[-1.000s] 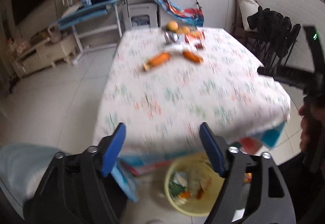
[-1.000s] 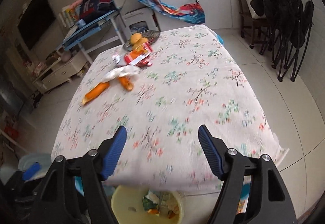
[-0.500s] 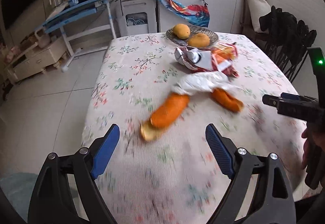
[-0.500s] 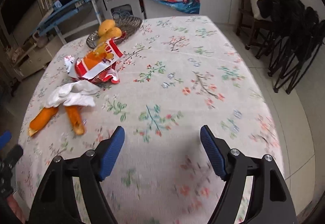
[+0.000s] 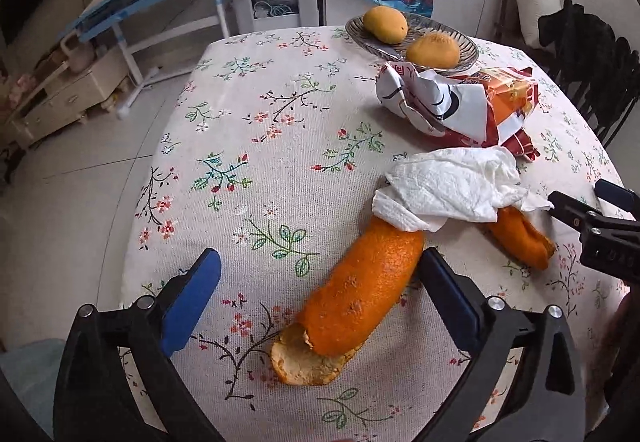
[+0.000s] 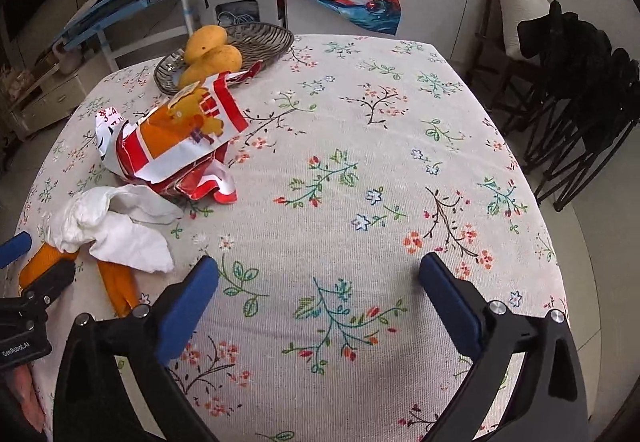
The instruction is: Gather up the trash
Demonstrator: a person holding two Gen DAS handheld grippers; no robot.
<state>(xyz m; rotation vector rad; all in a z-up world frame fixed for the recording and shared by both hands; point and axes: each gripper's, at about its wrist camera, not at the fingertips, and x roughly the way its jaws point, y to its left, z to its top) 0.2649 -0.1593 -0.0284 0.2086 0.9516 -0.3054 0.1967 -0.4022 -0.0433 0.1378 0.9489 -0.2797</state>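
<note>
The left gripper (image 5: 316, 290) hangs low over the near left part of the table (image 5: 248, 145), its jaws spread wide with nothing between the pads. A long orange peel (image 5: 356, 302) lies on the floral cloth between the fingers, closer to the right finger (image 5: 448, 302). Its far end tucks under a crumpled white tissue (image 5: 448, 189). A second, smaller peel (image 5: 520, 234) sticks out from under the tissue on the right side. Beyond the tissue sits a crushed red, white and orange wrapper (image 5: 464, 105), and behind it a dish (image 5: 360, 33) holding two mangoes (image 5: 386, 25). Further right, the right gripper (image 6: 318, 298) hovers over bare cloth, jaws likewise wide apart and holding nothing, well to the right of the trash.
</note>
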